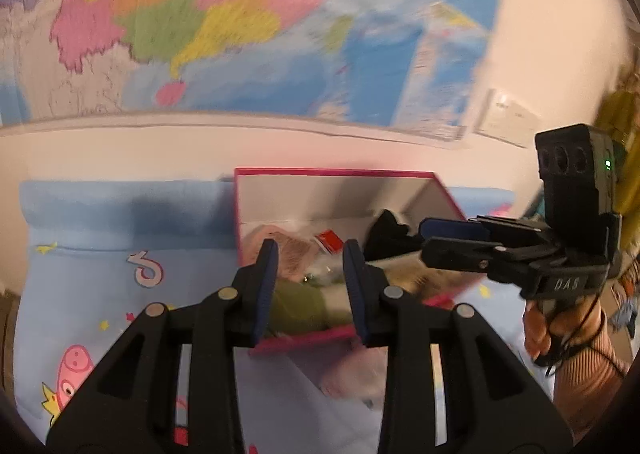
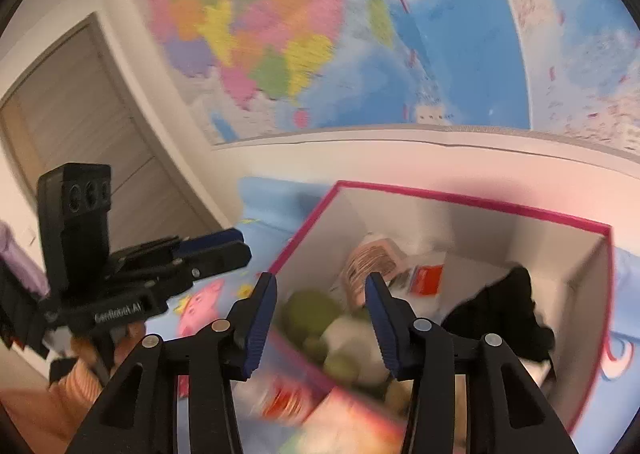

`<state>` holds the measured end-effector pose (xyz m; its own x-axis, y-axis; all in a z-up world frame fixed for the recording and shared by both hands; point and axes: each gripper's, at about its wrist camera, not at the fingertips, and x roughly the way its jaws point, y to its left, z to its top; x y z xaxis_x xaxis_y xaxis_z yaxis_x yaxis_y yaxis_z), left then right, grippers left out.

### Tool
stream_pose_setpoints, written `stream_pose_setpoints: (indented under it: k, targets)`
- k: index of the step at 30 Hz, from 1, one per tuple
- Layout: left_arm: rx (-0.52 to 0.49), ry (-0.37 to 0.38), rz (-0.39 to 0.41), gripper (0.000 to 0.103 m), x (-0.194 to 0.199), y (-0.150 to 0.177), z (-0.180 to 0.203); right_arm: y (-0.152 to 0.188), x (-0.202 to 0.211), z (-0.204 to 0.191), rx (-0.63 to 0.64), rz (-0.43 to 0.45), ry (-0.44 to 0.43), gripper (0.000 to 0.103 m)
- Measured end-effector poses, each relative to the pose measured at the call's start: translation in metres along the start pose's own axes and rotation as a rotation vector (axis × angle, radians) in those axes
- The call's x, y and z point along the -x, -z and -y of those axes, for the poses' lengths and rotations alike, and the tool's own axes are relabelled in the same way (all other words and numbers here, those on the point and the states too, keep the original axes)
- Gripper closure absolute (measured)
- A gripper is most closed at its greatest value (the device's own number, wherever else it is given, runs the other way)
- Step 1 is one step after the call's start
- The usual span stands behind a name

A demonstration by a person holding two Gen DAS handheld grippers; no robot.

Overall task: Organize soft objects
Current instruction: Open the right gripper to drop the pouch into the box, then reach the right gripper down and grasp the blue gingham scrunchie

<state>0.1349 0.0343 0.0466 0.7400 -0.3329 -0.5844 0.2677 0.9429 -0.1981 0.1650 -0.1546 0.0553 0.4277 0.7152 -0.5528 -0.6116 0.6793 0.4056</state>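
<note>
Hovering above the pink-rimmed box (image 1: pixel 336 173), the left gripper (image 1: pixel 310 250) has its blue-padded fingers spread apart with nothing between them. The right gripper (image 2: pixel 322 286) hangs over the same box (image 2: pixel 472 199), equally spread and empty. Seen from the left camera, the right gripper (image 1: pixel 444 238) reaches in sideways near the box's right wall, its fingers looking close together. Inside the box sit a rounded green plush (image 2: pixel 316 314), a crumpled black cloth (image 2: pixel 508 314) toward the right wall, a small red packet (image 2: pixel 428 280) and a pale, patterned rolled item (image 2: pixel 370 260) near the back. The box rests on a light-blue cartoon-printed bedsheet (image 1: pixel 100 274), against the wall edge, below a colourful map (image 1: pixel 200 13).
</note>
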Motion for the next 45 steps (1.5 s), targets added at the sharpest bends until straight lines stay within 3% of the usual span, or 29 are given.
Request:
stream_pose_setpoints:
  k: [9, 13, 20, 32, 36, 41, 43, 45]
  targets:
    - [-0.125, 0.136, -0.033, 0.062, 0.055, 0.062, 0.041, 0.073, 0.061, -0.027, 0.05, -0.058, -0.035, 0.052]
    - [-0.157, 0.16, -0.078, 0.062, 0.06, 0.09, 0.058, 0.114, 0.075, -0.03, 0.013, -0.102, -0.041, 0.052]
    - [-0.129, 0.216, -0.174, 0.062, 0.055, 0.137, 0.076, 0.169, 0.084, -0.032, -0.065, -0.151, -0.034, 0.052]
    - [-0.158, 0.32, -0.284, 0.062, 0.032, 0.164, 0.112, 0.22, 0.102, 0.017, -0.266, -0.171, 0.133, 0.051]
    - [-0.179, 0.35, -0.321, 0.062, 0.02, 0.167, 0.126, 0.231, 0.097, 0.015, -0.264, -0.204, 0.142, 0.044]
    - [-0.188, 0.368, -0.36, 0.062, 0.008, 0.171, 0.135, 0.233, 0.089, 0.004, -0.202, -0.21, 0.179, 0.044]
    - [-0.187, 0.381, -0.373, 0.062, 0.005, 0.172, 0.138, 0.233, 0.087, 0.001, -0.181, -0.209, 0.187, 0.051]
    - [-0.188, 0.38, -0.38, 0.062, 0.003, 0.172, 0.141, 0.235, 0.084, 0.003, -0.181, -0.224, 0.175, 0.083]
